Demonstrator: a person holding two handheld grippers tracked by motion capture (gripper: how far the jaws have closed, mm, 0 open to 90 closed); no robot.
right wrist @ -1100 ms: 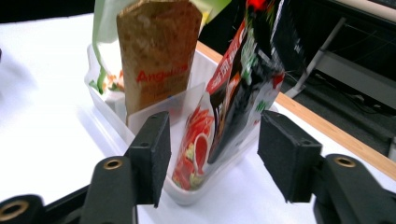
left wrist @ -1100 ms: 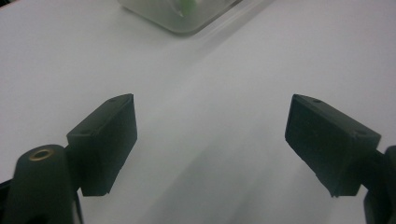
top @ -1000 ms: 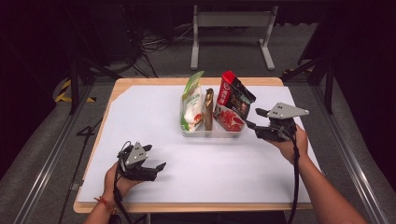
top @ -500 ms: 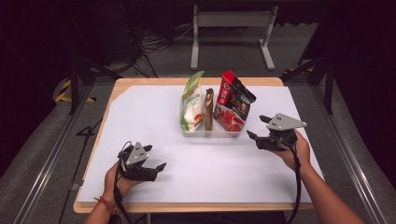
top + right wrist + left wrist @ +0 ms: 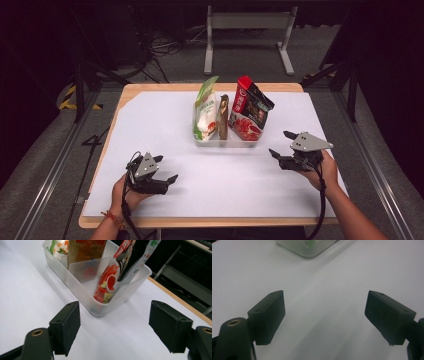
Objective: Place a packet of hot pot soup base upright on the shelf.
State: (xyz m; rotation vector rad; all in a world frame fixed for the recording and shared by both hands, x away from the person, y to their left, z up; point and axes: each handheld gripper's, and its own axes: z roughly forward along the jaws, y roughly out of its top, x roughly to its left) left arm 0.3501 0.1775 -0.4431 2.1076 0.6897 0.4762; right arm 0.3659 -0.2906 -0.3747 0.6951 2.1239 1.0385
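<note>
The person's right hand (image 5: 320,167) sits low over the bench (image 5: 150,125) on the right side, with the forearm coming in from the bottom corner. It holds the right tongs (image 5: 281,145) flat, pointing left and a bit away from the person. The two black tips have just been opening and now stand wide apart. Nothing is between them.

The left hand (image 5: 125,192) rests near the front left of the bench. The left tongs (image 5: 165,170) point to the right. Their tips are also wide apart and hold nothing.

The clear plastic box (image 5: 227,142) stands in the middle of the bench, toward the far side. In it stand a green and white bag (image 5: 205,112), a thin brown packet (image 5: 223,117) and a red and black bag (image 5: 248,112). In the right gripper view, the box (image 5: 100,292) is near the right tongs (image 5: 113,325), just ahead of the tips, and not touching them. The red and black bag (image 5: 110,282) leans in the corner nearest to those tongs. The box is well apart from the left tongs (image 5: 324,315).
</note>
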